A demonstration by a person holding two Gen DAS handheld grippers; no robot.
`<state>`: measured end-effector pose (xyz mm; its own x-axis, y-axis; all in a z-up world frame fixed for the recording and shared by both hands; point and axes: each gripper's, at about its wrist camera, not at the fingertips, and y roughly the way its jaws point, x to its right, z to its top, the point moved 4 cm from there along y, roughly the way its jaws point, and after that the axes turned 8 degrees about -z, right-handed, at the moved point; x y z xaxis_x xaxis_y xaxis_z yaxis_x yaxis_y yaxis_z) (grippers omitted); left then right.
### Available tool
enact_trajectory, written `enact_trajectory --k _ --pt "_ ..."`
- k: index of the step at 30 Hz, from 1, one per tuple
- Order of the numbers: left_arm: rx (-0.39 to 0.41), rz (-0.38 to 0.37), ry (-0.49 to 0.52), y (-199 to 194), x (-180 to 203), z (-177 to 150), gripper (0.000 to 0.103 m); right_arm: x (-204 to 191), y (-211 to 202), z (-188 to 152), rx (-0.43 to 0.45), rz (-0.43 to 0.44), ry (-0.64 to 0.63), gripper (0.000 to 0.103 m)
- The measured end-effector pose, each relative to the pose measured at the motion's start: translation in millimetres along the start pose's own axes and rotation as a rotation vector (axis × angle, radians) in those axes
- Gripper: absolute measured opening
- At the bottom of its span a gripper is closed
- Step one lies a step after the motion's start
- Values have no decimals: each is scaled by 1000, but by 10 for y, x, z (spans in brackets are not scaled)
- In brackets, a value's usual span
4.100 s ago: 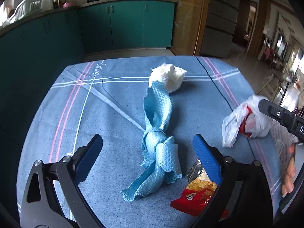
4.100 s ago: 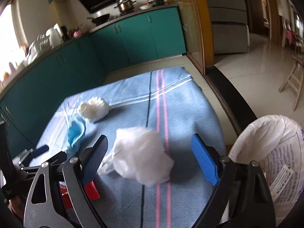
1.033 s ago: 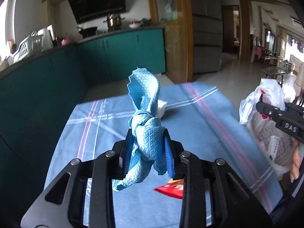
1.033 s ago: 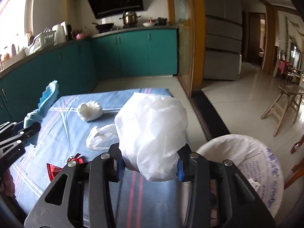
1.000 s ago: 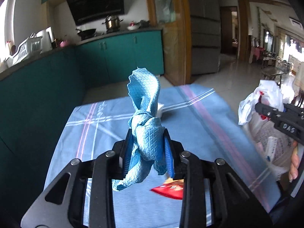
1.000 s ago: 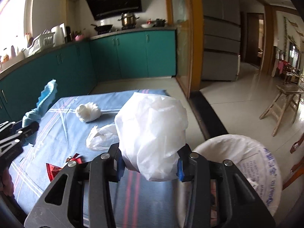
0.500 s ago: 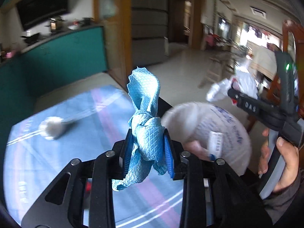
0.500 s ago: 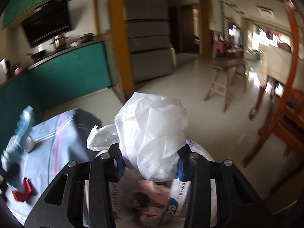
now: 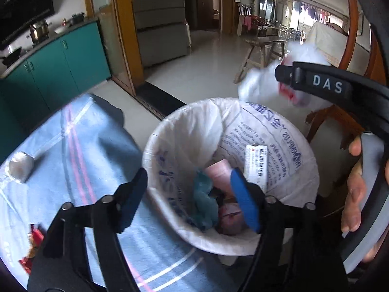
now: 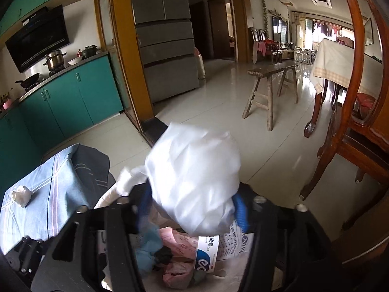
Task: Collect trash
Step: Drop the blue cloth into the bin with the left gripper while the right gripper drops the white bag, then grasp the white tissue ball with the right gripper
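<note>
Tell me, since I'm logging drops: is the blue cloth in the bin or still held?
In the bin. The blue cloth lies among trash inside the lined bin, and the left claw above it is open, empty.

1 bin [image 9: 155, 146], 1 tissue wad [image 9: 19, 169], 1 wrapper [image 9: 32, 245]

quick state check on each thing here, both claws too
left claw: open, empty, over the bin
right claw: shut on white plastic bag
blue cloth: lying in the bin
trash bin: lined, partly filled
tissue ball: on the table
red wrapper: on the table
</note>
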<state>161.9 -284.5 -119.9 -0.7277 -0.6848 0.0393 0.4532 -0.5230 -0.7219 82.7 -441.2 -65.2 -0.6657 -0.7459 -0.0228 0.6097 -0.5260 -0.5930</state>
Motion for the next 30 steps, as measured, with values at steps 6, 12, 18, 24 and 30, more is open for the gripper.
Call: enact_trajectory --k 6,12,18,24,30 --pt "12 118 -3 -275 -406 -110 81 -148 -34 -6 13 25 -20 80" --pt "-49 191 -84 -587 -1154 -435 85 -420 -13 -58 -8 46 -85 82" --pt "-77 191 -138 -856 -1678 -833 87 -861 -1 -185 -61 161 -152 82" --pt "-106 184 -158 -945 -1902 -1049 85 -1517 -84 -226 -84 323 -183 82" --pt "-152 128 -256 -863 -2104 -1254 63 -2689 -197 -255 -153 556 -288 82"
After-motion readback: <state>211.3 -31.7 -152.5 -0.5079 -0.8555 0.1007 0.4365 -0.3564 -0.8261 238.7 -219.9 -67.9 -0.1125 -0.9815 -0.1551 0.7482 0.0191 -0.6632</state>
